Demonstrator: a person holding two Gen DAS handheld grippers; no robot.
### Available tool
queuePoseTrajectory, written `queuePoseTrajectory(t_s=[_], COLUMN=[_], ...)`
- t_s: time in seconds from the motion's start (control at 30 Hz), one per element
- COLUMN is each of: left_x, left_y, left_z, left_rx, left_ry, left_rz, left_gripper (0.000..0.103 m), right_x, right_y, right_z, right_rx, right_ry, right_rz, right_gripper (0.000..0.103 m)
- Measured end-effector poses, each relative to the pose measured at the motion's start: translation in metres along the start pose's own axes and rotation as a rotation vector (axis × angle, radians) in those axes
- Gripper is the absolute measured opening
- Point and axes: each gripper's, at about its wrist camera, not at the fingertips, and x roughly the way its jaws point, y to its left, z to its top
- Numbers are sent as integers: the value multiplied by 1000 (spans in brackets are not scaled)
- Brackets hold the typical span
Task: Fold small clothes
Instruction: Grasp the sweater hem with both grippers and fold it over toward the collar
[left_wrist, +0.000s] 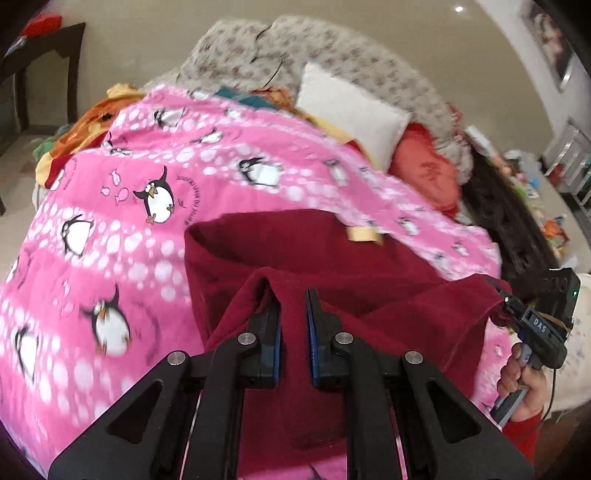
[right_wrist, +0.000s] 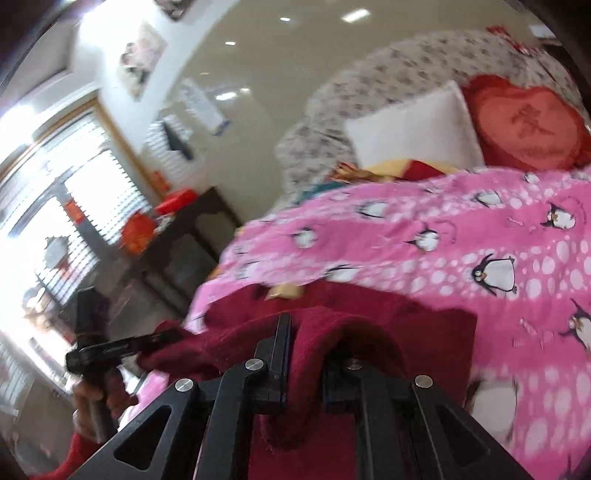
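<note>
- The left gripper has its jaws squeezed tight on a fold of the dark red cloth.
- The right gripper has its jaws squeezed on another bit of the same cloth's edge. The cloth bunches over one of its fingers.
- The cloth hangs between the two grippers, lifted at the near side of the bed. Its far part lies on the pink penguin blanket that covers the bed.
- A small yellow tag shows at the far edge of the cloth.
- A white pillow and a red heart cushion sit at the far end of the bed, well apart from the cloth.
- I think a fold is being made right now.
- What could go wrong: the grip is on bunched cloth, not a neat corner. The fold may come out crooked.
- If one gripper pulls harder, the cloth could slip out of the other.
- The soft blanket may drag along and wrinkle under the cloth.
</note>
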Motion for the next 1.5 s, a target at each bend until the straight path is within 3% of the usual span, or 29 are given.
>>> queuePoseTrajectory(t_s=[0.13,0.2,0.23,0.27,0.3,0.37,0.5,0.7,0.87,1.07,1.23,1.37,1.5], left_x=[12,2,-7,-16,-28,-48,-57,-20,25,69,57,28,8], left_y=[28,32,30,27,26,31,22,-12,-3,28,22,17,20], left_z=[12,14,14,15,16,21,21,11,22,30,26,14,-14], left_rx=[-130,-125,-109,-97,-93,-109,-99,-4,-37,-128,-115,-87,-71], left_ry=[56,49,28,-7,-64,-157,-154,-101,-114,-50,-70,-105,-117], left_rz=[-95,-113,-94,-61,-20,-12,-68,-40,102,94,108,108,130], left_gripper=[18,29,38,62,75,80,80,80,80,80,80,80,80], right_x=[10,-8,-21,-28,-39,-56,-64,-13,33,84,51,0,-18], right_y=[-29,-26,-22,-19,-15,-6,23,52,19,-22,-8,23,43], right_z=[13,17,20,21,23,25,13,-6,13,23,21,-5,-36], right_rx=[133,118,98,89,76,41,-55,-239,-184,-97,-113,-176,-240], right_ry=[20,-22,-54,-69,-94,-134,-113,-24,12,177,110,55,74], right_rz=[72,110,92,79,59,16,23,-152,-302,-349,-350,-290,-285], right_gripper=[14,32,38,41,42,42,42,42,42,42,42,42,42])
